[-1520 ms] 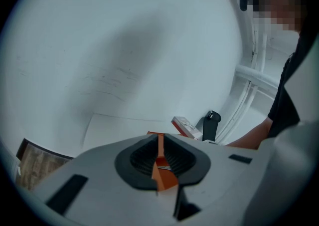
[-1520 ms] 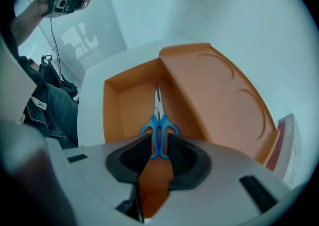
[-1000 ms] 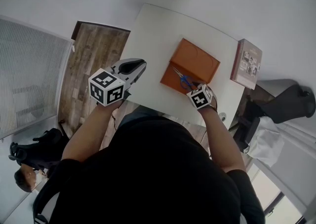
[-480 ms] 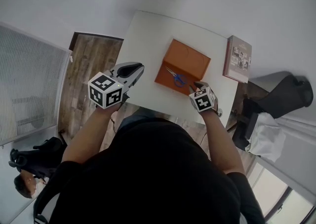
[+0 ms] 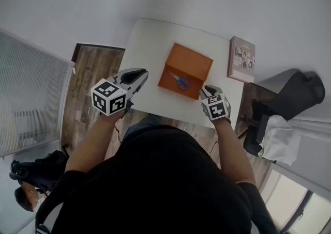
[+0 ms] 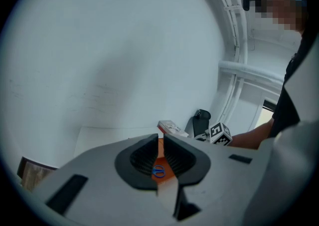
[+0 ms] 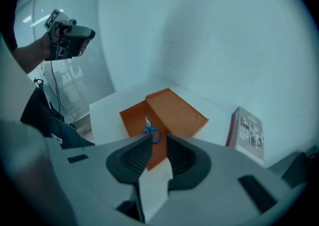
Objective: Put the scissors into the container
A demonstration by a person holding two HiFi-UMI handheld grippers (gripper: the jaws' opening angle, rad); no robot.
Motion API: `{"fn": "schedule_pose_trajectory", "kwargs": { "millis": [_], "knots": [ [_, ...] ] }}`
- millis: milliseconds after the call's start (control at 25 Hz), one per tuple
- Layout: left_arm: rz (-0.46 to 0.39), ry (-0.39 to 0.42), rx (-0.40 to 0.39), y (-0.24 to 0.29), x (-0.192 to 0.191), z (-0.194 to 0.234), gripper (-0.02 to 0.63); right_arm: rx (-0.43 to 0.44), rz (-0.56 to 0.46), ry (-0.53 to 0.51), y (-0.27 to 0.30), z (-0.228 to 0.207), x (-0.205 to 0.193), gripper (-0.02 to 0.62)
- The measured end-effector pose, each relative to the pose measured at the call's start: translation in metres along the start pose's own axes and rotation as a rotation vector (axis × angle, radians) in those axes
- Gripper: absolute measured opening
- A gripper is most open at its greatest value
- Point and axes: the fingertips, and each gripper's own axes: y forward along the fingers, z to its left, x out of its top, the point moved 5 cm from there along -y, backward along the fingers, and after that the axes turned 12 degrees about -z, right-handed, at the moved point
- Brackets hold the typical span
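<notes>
An orange container [image 5: 192, 60] lies open on the white table [image 5: 150, 47]. The blue-handled scissors [image 5: 179, 79] rest inside its near half, also seen in the right gripper view as scissors [image 7: 151, 131] in the container [image 7: 174, 110]. My right gripper [image 5: 207, 90] hovers just off the container's near right corner, jaws a little apart and empty [image 7: 158, 139]. My left gripper [image 5: 138, 75] is held up over the table's near left edge, well clear of the container, jaws together with nothing in them [image 6: 160, 139]. A sliver of the scissors [image 6: 158, 171] shows past its jaws.
A book [image 5: 241, 60] lies on the table's right side, next to the container. A black chair [image 5: 295, 93] stands off the table to the right. Wooden floor [image 5: 93, 73] shows at the left, and another person [image 5: 23, 197] sits at the lower left.
The right gripper has drawn back from over the scissors to the container's near right corner, leaving the scissors inside. The left gripper stays about where it was.
</notes>
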Motion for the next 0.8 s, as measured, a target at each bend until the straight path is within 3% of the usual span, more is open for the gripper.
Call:
{"fn": "schedule_pose_trajectory", "kwargs": {
  "millis": [280, 800],
  "knots": [
    [-0.011, 0.026, -0.026, -0.002, 0.004, -0.022, 0.038, -0.04, -0.1, 0.018, -0.036, -0.002, 0.018, 0.081],
    [-0.027, 0.051, -0.033, -0.021, 0.006, -0.052, 0.04, -0.127, -0.2, 0.049, -0.102, -0.007, 0.012, 0.077]
  ]
}}
